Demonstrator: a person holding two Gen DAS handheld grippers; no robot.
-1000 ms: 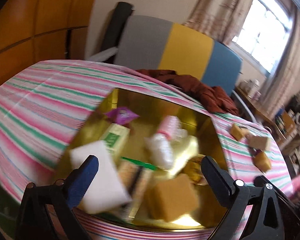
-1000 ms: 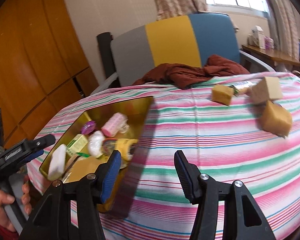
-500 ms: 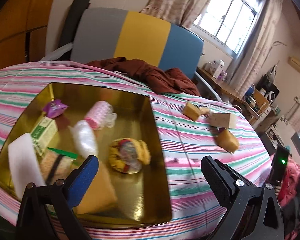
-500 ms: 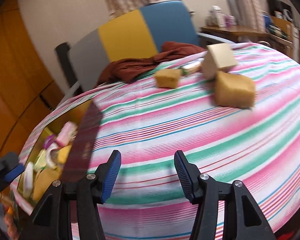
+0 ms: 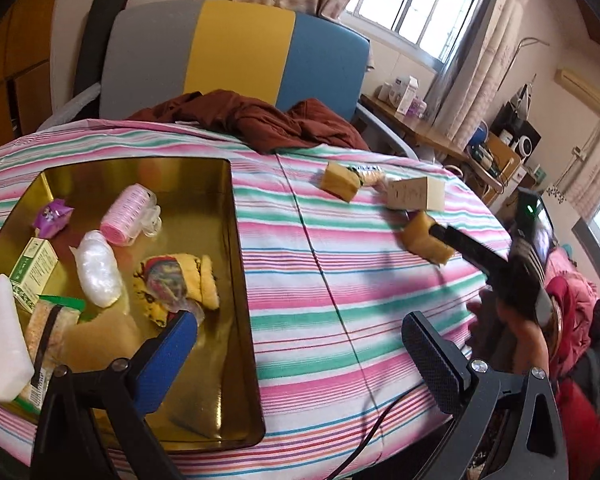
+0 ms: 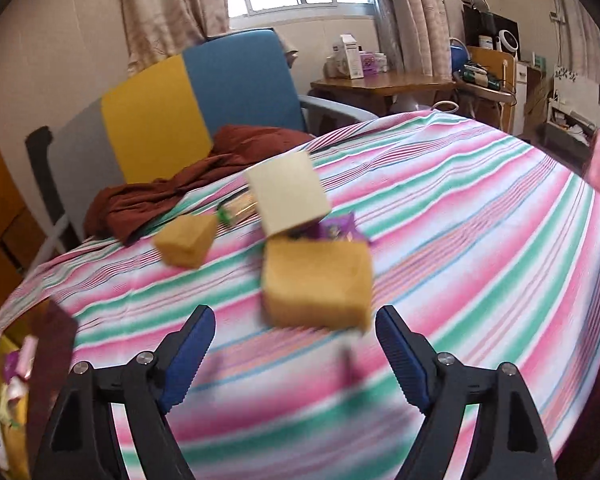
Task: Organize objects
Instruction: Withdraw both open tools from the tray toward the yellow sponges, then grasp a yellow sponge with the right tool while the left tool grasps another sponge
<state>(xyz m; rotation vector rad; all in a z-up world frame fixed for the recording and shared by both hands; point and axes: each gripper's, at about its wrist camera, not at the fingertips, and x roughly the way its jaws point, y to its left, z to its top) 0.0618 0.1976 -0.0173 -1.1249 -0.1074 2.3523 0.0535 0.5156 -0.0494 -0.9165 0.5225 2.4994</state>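
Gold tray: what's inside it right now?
In the gold tray: pink hair roller, purple packet, green box, white bar, clear white pouch, yellow cloth bundle, snack packet. The left claw hides the near floor.

In the left wrist view, the tray (image 5: pixel 236 280) lies on the table (image 5: pixel 340 280) ahead of the left finger (image 5: pixel 168 356) and reaches past it to the left. Ahead of the right finger (image 5: pixel 432 356) lie three items near one another: a sponge (image 5: pixel 422 238), a box (image 5: pixel 416 194) behind it, another sponge (image 5: pixel 340 182) left of the box.

In the right wrist view, a sponge (image 6: pixel 316 284) sits just ahead, between the fingers. The box (image 6: pixel 286 198) stands behind it, a smaller sponge (image 6: pixel 186 246) left of it, above the left finger (image 6: pixel 188 356). A cloth (image 6: pixel 172 196) lies behind them at the table's far edge, against the chair (image 6: pixel 188 100).
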